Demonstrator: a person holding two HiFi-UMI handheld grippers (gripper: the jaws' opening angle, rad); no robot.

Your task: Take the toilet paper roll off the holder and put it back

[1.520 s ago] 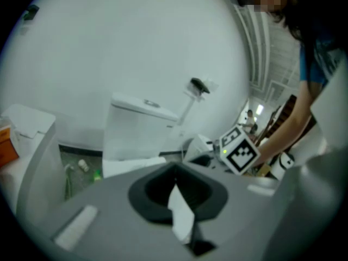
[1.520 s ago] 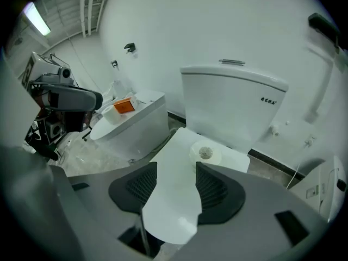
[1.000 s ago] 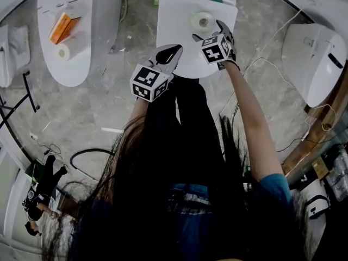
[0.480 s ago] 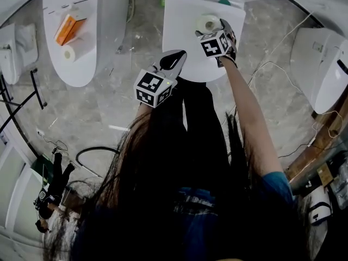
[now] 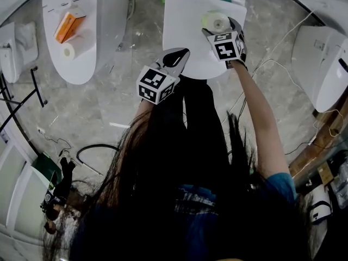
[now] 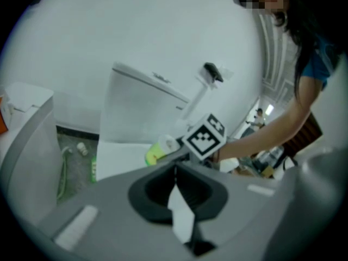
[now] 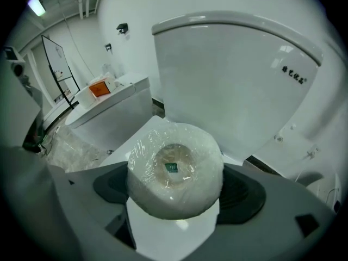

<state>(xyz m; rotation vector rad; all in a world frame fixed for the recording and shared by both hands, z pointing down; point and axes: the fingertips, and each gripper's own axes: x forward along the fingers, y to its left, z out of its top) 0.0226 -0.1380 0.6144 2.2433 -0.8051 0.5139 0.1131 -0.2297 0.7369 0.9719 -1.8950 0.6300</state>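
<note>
Between the jaws of the right gripper (image 7: 175, 193), the toilet paper roll (image 7: 175, 170), over the middle toilet lid (image 5: 187, 31), perhaps resting on it. Left gripper (image 5: 181, 53) at that lid's front edge, jaws together. On the left toilet (image 5: 76, 67), a box (image 5: 66, 26) behind another roll (image 5: 67, 50).

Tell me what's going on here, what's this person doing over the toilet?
A person stands over a closed toilet lid with a handheld gripper in each hand. The right claw is closed on a plastic-wrapped toilet paper roll, holding it above the back of the lid, near the tank. The left claw is shut, holds nothing, and hangs off to the side near the lid's front edge. I can't make out a roll holder in these views.
</note>
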